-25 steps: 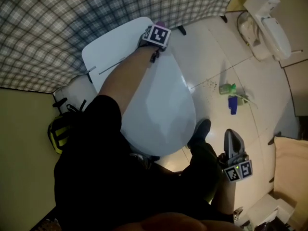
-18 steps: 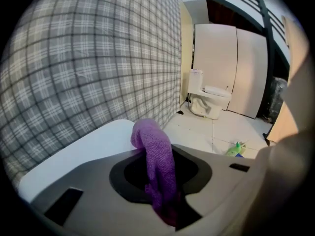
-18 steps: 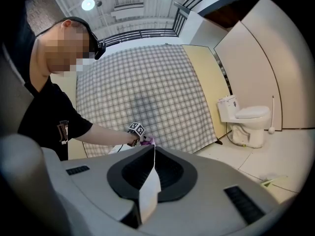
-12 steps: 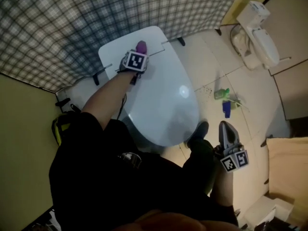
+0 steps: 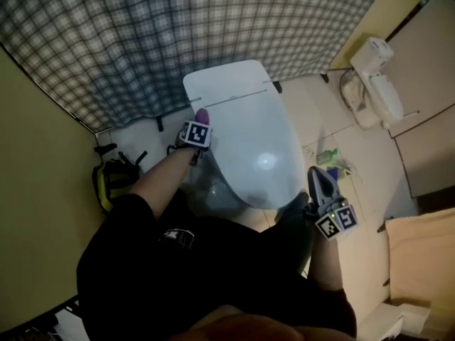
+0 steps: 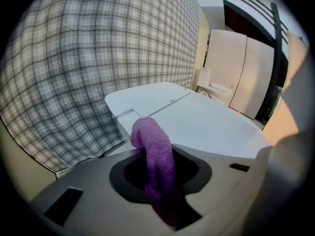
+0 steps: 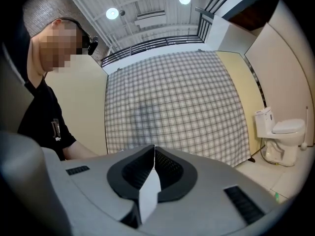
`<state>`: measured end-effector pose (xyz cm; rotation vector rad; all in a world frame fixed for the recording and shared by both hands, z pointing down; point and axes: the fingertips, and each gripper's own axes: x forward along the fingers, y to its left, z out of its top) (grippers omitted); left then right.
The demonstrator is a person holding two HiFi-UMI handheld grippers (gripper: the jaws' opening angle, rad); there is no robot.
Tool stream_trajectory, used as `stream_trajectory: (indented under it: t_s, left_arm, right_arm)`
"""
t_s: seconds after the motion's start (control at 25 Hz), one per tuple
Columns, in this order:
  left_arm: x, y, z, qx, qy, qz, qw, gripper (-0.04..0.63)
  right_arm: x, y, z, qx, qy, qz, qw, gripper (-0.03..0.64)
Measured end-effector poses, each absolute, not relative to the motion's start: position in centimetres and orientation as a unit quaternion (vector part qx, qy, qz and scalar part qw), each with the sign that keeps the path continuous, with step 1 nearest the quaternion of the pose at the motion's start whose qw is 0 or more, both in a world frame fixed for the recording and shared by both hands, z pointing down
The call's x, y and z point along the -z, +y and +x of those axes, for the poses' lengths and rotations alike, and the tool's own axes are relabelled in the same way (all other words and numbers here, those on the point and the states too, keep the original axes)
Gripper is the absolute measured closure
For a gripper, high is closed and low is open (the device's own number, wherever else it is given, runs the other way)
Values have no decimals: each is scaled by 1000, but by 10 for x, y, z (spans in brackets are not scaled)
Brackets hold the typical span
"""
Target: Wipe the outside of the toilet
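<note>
Plaid curtain behind toilet; left gripper clamps purple cloth; right gripper closed, empty.

Plaid curtain; yellow-black bag.

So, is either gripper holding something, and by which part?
The left gripper clamps the purple cloth by its lower part; the top sticks out past the jaws. The right gripper is shut, empty.
</note>
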<state>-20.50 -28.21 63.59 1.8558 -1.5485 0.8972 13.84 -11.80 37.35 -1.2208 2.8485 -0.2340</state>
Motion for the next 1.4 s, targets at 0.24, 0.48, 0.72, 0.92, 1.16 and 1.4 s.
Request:
stream_trajectory:
  t_s: [0.24,0.48,0.72,0.92,1.16,1.4]
  left_arm:
    - [-637,-304,-196,-323,-579,707,247,506]
    - [-637,-326,-168,-343,-574,706,234,506]
    - [-635,-384,-87,-361,-551,714,237,506]
    - [-635,-447,-11,-368,-531,727,232,508]
    - [-627,-508,62,-364,-535,735,201,508]
    - [-623,-535,92,-359,-542,738,183,509]
  right_arm:
    - [-368,-114,124,68,915,-396,19,606]
    - [-383,-110,148,83,908,-409,27,606]
    - [-399,-125,216,101,893,-436,41,606]
    - [-426,-131,270,129,873,-468,46,606]
    - [-456,-131,338,160,852,-497,49,606]
    - [-476,-132,368,172,844,-506,41,606]
